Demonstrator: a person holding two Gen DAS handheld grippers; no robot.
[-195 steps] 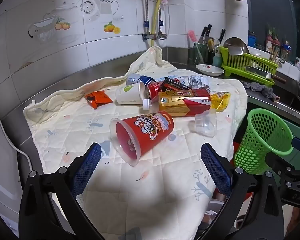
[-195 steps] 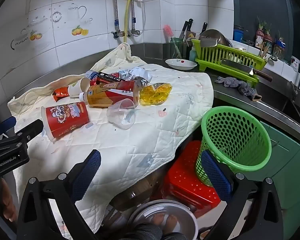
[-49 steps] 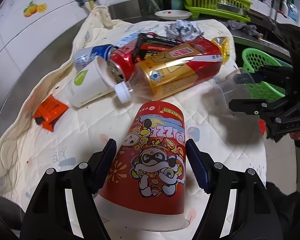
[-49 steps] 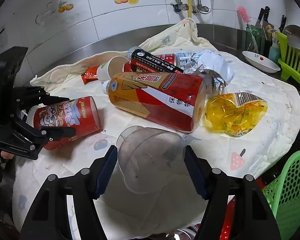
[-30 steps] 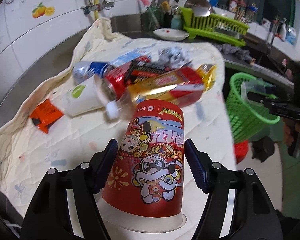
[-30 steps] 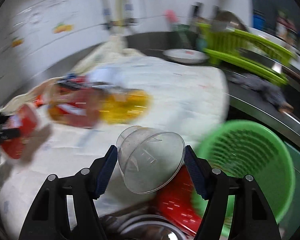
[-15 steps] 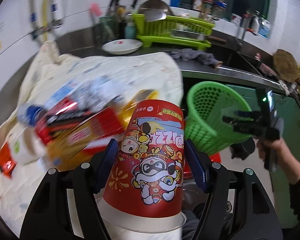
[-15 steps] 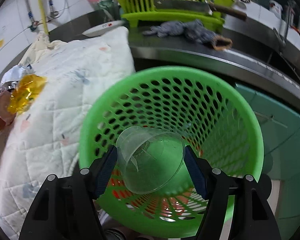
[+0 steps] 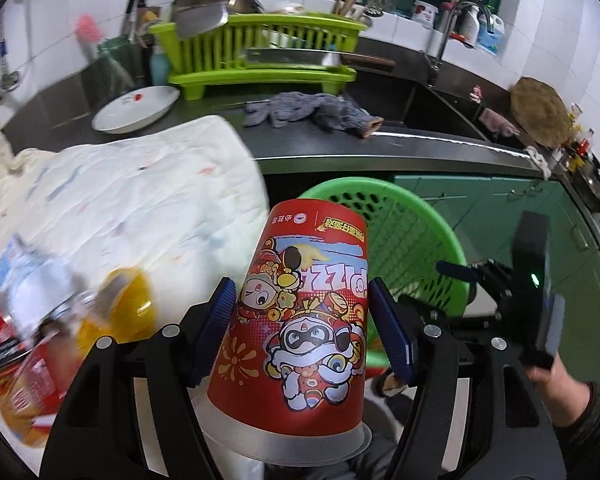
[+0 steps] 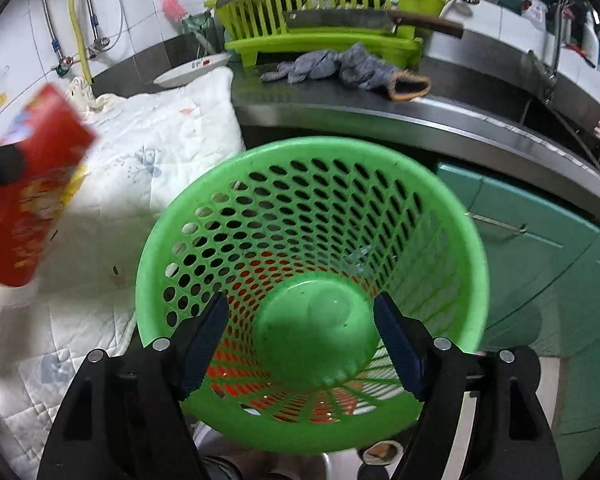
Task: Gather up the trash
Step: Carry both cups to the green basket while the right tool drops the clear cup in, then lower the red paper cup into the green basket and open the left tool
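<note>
While the right gripper [image 10: 300, 332] hangs over the mouth of the green basket [image 10: 452, 216], its jaws stand spread with nothing between them; they have just been opening. A faint clear cup [image 10: 336, 308] seems to lie on the basket floor, though it is hard to make out against the green. The left gripper [image 9: 304, 328] pinches the red cup [image 9: 308, 320] across its body, base pointing away and rim toward the camera, both pads pressed on its sides. From the left wrist view, this cup is in the air past the right edge of the quilt [image 9: 140, 208], in front of the basket rim [image 9: 420, 216] but not yet over the opening. The step in hand, as I judge it, is the drop-off: one item is in and the second is on its way.

Next the left gripper needs to carry the red cup over the middle of the basket mouth before its jaws part, and the right gripper should clear out of the way so the two do not knock together above the rim. More trash waits on the quilt's left side, blurred: a yellow wrapper [image 9: 120, 312] and a bottle [image 9: 28, 384], so the right gripper can head back there.
</note>
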